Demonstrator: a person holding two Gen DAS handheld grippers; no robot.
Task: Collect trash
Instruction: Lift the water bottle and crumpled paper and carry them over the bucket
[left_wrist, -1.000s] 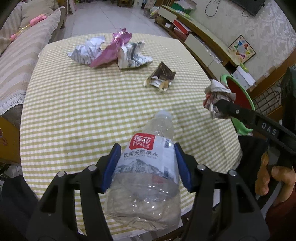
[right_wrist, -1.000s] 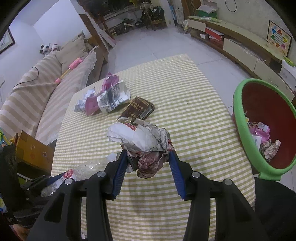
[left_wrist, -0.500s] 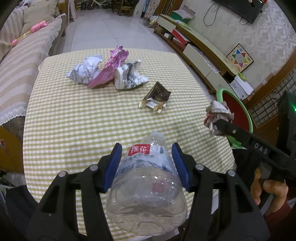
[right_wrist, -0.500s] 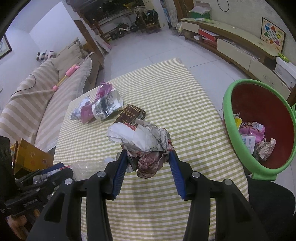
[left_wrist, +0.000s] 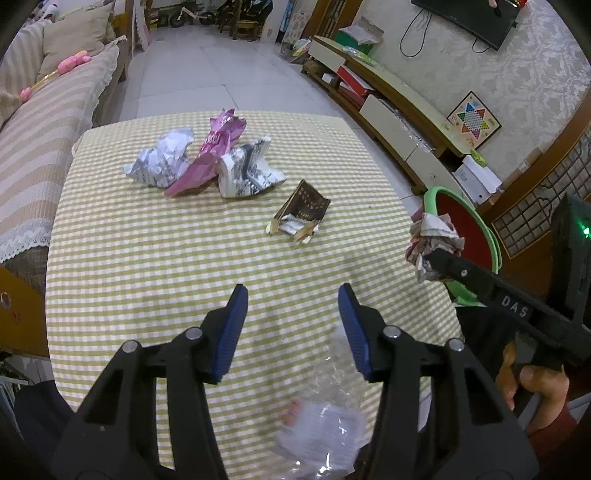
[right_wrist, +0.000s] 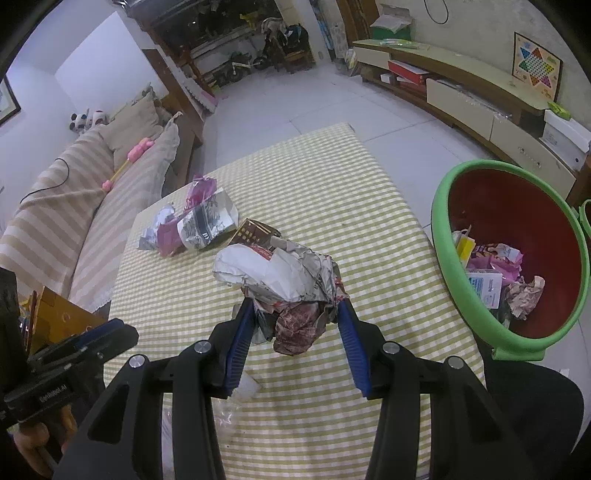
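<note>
In the left wrist view, the left gripper hangs above the checked tablecloth with its blue jaws spread and nothing between them. A blurred clear plastic bottle shows below and behind the right finger, near the table's front edge. Farther off lie a silver wrapper, a pink wrapper, a white printed bag and a brown packet. At the right, the right gripper pinches a crumpled paper wad in front of the green-rimmed bin. In the right wrist view, the right gripper has its jaws pressed on the crumpled paper wad, held above the tablecloth. The green-rimmed bin stands just beside the table's right edge, with wrappers in it. The left gripper shows at the lower left.
</note>
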